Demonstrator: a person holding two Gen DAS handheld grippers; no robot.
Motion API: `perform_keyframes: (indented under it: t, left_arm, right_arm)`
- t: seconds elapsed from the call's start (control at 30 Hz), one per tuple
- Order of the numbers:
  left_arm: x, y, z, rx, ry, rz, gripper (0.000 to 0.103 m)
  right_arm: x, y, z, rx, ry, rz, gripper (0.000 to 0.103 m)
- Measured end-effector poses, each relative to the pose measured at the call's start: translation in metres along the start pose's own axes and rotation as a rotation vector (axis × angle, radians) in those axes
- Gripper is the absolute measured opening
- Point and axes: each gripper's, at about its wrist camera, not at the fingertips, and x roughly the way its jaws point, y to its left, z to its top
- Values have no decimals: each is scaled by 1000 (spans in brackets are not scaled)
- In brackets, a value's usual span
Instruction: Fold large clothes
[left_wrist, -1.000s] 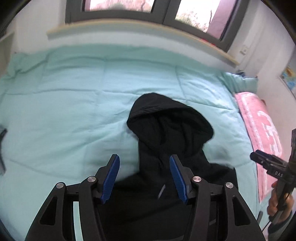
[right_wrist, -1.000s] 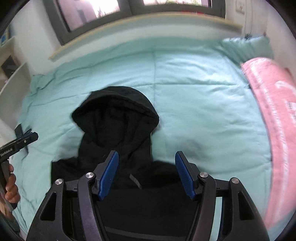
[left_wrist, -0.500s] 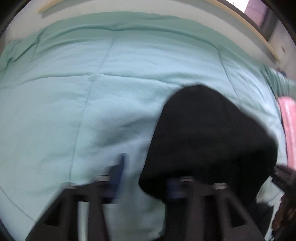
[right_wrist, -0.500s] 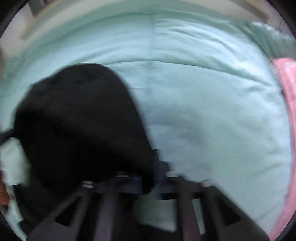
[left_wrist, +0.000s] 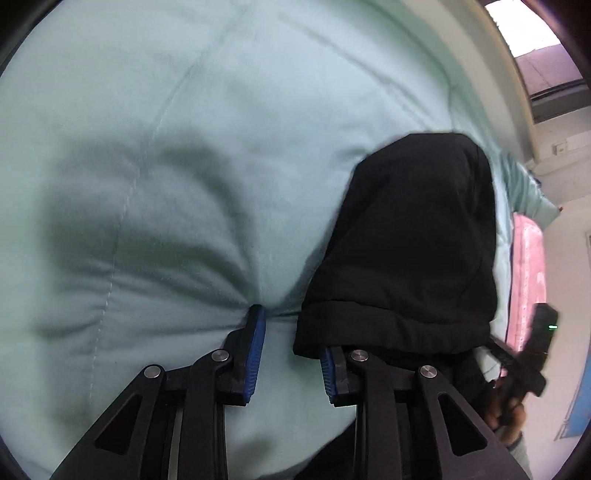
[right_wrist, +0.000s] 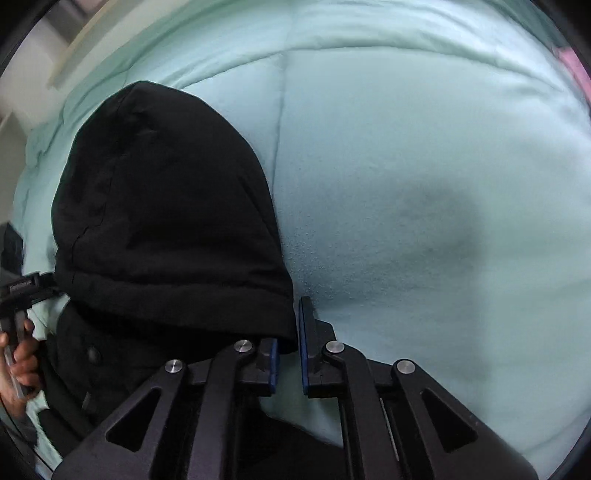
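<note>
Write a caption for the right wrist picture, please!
Right gripper nearly closed at the black hood's corner on a mint quilt.

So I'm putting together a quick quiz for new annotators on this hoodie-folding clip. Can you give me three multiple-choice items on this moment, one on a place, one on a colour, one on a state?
1. Where does the hood lie in the right wrist view?
A. left of the gripper
B. right of the gripper
C. hanging from the window

2. What colour is the quilt under the hoodie?
A. pink
B. pale green
C. white

3. How do the left gripper fingers stand?
A. shut tight on the quilt
B. apart, straddling the hood's corner
C. out of view

Answers:
1 A: the black hood fills the left half, and its hem corner reaches the right gripper.
2 B: mint-green quilted fabric surrounds the garment.
3 B: a clear gap shows between the blue pads, one on the quilt, one under the hood's hem.
</note>
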Motion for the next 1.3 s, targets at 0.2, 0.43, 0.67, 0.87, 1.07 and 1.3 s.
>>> perform_keyframes:
  t: [0.2, 0.43, 0.67, 0.87, 1.07, 1.3]
  left_arm:
    - [-57, -36, -31, 231, -98, 174, 51]
    - [-112, -80, -12, 281, -248, 79, 53]
    - [-16, -91, 12, 265, -69, 35, 56]
    - [26, -80, -1, 296, -77, 115, 57]
    - [12, -79, -5, 263, -105, 89, 57]
    - [-4, -72, -9, 213, -124, 32, 57]
  right_arm:
    - [-68, 5, -12, -61, -49, 23, 38]
    - [-107, 31, 8, -96, -128, 100, 39]
    - [-8, 65, 34, -178, -25, 69, 38]
    - [22, 62, 20, -192, -46, 55, 37]
    - [-17, 85, 38, -200, -75, 57, 38]
    - [-14, 153, 111, -323, -153, 44, 41]
